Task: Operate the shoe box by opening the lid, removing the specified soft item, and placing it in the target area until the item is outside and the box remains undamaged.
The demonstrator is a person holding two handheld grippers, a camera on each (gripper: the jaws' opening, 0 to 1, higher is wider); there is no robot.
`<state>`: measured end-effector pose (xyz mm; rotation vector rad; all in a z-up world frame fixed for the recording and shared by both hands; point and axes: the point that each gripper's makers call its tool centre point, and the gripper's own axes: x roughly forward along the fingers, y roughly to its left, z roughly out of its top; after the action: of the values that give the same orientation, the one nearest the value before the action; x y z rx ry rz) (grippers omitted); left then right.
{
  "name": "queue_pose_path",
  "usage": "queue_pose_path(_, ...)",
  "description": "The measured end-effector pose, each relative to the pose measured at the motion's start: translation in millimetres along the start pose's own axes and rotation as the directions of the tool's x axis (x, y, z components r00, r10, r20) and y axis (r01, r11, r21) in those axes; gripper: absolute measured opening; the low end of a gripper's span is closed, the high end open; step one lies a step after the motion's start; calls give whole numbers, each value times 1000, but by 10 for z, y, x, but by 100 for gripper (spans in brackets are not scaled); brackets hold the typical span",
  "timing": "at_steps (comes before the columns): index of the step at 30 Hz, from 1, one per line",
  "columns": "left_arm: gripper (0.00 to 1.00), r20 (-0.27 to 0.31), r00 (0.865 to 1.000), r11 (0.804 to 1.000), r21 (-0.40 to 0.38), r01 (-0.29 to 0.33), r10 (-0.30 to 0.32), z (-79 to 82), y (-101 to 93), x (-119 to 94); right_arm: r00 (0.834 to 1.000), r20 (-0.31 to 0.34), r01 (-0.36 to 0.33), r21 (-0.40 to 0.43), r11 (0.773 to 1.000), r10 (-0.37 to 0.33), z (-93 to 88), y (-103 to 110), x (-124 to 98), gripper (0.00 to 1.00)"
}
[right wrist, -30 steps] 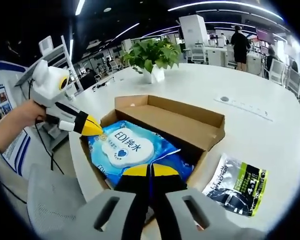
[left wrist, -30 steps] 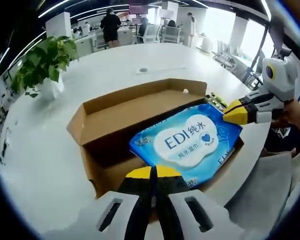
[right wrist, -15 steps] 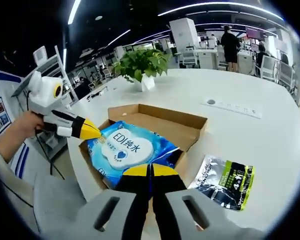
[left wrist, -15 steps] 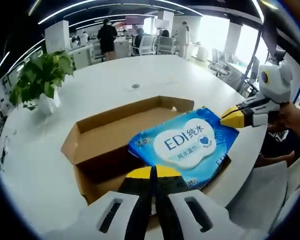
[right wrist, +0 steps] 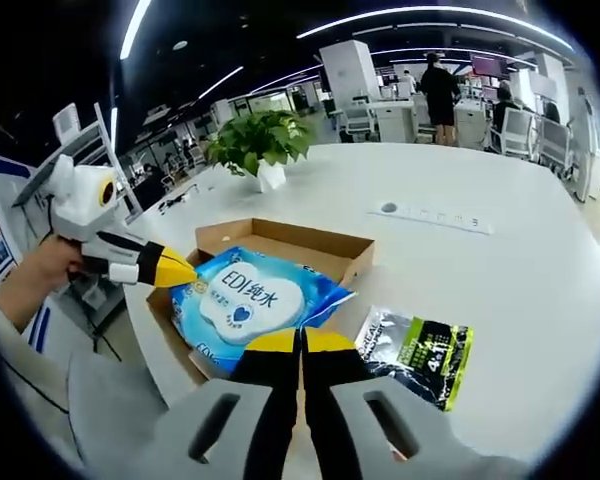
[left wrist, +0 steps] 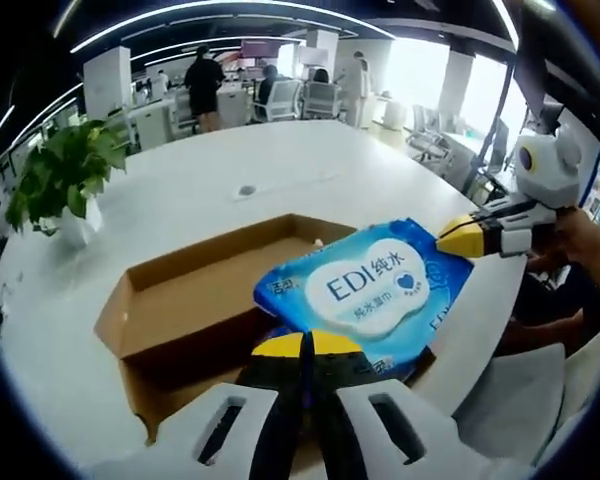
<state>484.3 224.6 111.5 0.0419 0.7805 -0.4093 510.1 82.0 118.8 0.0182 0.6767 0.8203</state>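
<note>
Over the open box (left wrist: 190,300) on the bench (right wrist: 540,290), both claws pinch the wipes pack (left wrist: 365,290). Left claw (left wrist: 307,345) grips one corner, right claw (right wrist: 300,342) the opposite. Dark packet (right wrist: 420,352) lies beside the box.

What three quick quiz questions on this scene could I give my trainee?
1. True or false: the blue wipes pack is gripped at opposite edges by both hand-held grippers.
2. What lies on the white table beside the open cardboard box?
A. a black and green pouch
B. a shoe
C. a mug
3. Fill in: the potted ___ stands on the table beyond the box.

Key: 1 true; 2 A, the pouch; 3 plant.
</note>
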Motion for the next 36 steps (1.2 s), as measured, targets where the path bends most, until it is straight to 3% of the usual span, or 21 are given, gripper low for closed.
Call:
queue_pose_path(22,0,85,995,997,47,55,-59,451,-564,370,996,31,86,29,996,-87,0,-621,-411,0)
queue_pose_path(36,0,110,990,993,78,85,-94,595,-912,670,988,27,150,34,988,-151,-53,-1037,-595,0)
